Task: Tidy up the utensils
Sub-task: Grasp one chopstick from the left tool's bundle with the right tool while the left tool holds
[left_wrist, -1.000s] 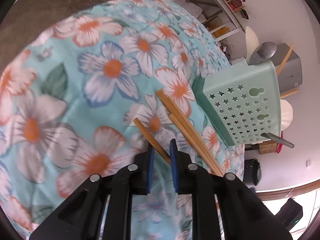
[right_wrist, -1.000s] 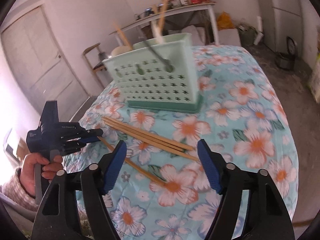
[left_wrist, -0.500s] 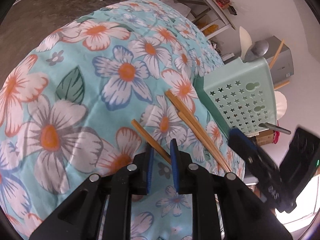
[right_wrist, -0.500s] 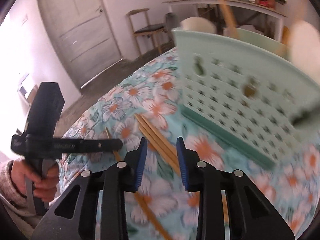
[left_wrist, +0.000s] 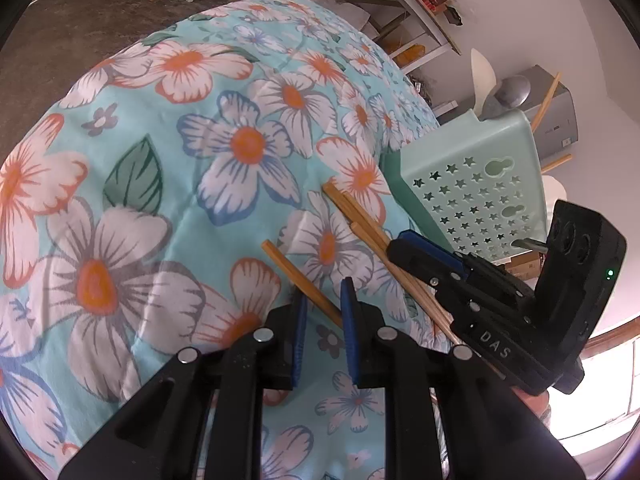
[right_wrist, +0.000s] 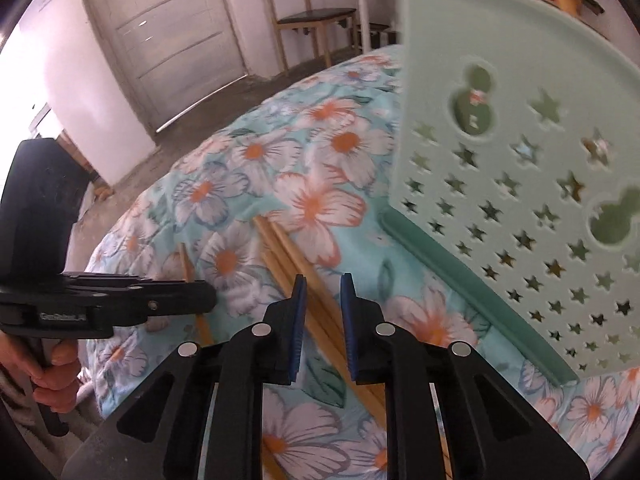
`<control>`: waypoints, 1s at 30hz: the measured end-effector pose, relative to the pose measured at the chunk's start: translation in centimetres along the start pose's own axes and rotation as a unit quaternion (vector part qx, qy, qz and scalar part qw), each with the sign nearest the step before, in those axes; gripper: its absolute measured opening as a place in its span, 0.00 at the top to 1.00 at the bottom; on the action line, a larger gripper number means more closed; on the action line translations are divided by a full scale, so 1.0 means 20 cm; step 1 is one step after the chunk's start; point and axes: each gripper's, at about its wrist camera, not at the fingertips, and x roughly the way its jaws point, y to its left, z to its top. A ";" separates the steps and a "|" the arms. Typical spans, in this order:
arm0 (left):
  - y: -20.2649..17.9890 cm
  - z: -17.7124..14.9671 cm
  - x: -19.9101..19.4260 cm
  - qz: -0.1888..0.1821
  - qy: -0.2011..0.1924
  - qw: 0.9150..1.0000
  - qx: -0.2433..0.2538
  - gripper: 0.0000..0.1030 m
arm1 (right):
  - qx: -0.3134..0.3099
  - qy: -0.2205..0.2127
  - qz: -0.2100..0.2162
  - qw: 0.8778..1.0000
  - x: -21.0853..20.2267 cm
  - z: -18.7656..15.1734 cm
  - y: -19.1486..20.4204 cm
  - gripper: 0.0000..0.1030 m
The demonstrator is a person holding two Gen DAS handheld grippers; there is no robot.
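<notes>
Several wooden chopsticks lie on the floral tablecloth. One single chopstick (left_wrist: 298, 274) runs between the pads of my left gripper (left_wrist: 323, 298), whose jaws stand narrowly apart around it. A bunch of chopsticks (left_wrist: 362, 220) lies to its right, beside the mint-green utensil holder (left_wrist: 476, 188), which holds spoons and chopsticks. My right gripper (right_wrist: 322, 294) hovers low over that bunch (right_wrist: 286, 254), jaws narrowly apart with the sticks between them. The right gripper also shows in the left wrist view (left_wrist: 432, 256), and the left gripper in the right wrist view (right_wrist: 200, 300).
The holder (right_wrist: 520, 160) stands close on the right gripper's right side. The round table's cloth (left_wrist: 140, 160) drops off at its edge toward the concrete floor. A chair (right_wrist: 312, 20) and door stand beyond the table; shelves line the far wall.
My right gripper has narrowed from wide open and moved down close over the bunch of chopsticks, next to my left gripper. The left gripper stays around the single chopstick.
</notes>
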 end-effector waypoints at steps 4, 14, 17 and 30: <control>0.01 0.00 0.00 -0.002 -0.002 1.000 -0.003 0.85 | -0.022 0.011 -0.011 1.000 0.05 0.04 0.05 0.84; 0.01 -0.02 -0.01 0.001 -0.008 1.000 -0.006 0.85 | -0.011 0.012 0.006 1.000 0.10 0.10 0.06 0.92; 0.01 -0.03 -0.01 0.003 -0.009 1.000 -0.006 0.85 | 0.005 -0.001 0.011 1.000 0.04 0.10 0.03 0.96; -0.01 -0.06 -0.03 0.008 -0.018 1.000 -0.008 0.85 | 0.022 0.005 0.043 0.999 -0.13 0.02 0.01 0.96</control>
